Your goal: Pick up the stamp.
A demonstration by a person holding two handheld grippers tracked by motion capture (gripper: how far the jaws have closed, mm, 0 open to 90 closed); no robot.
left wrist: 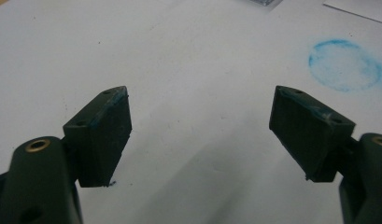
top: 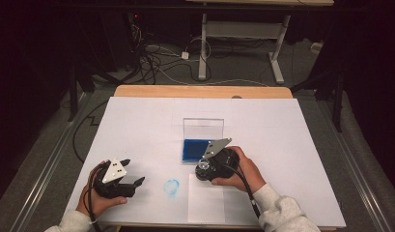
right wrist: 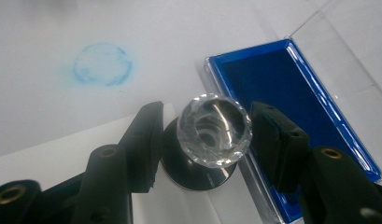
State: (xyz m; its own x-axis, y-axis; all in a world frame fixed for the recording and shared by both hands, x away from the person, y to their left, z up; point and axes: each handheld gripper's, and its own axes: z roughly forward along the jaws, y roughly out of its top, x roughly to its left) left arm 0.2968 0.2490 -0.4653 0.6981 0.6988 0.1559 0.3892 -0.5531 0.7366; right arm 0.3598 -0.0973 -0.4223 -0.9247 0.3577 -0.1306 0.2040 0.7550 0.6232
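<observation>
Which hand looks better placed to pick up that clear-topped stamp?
The right. Its tool already straddles the stamp, beside the blue ink pad. The left tool sits open over bare paper.

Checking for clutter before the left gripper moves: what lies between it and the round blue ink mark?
Only bare white table, as the left gripper view shows, separates the left gripper from the blue ink mark.

One stamp (right wrist: 212, 135), one blue ink pad (right wrist: 282, 98), one blue ring print (top: 172, 187), one paper slip (top: 205, 205), two grippers.
</observation>
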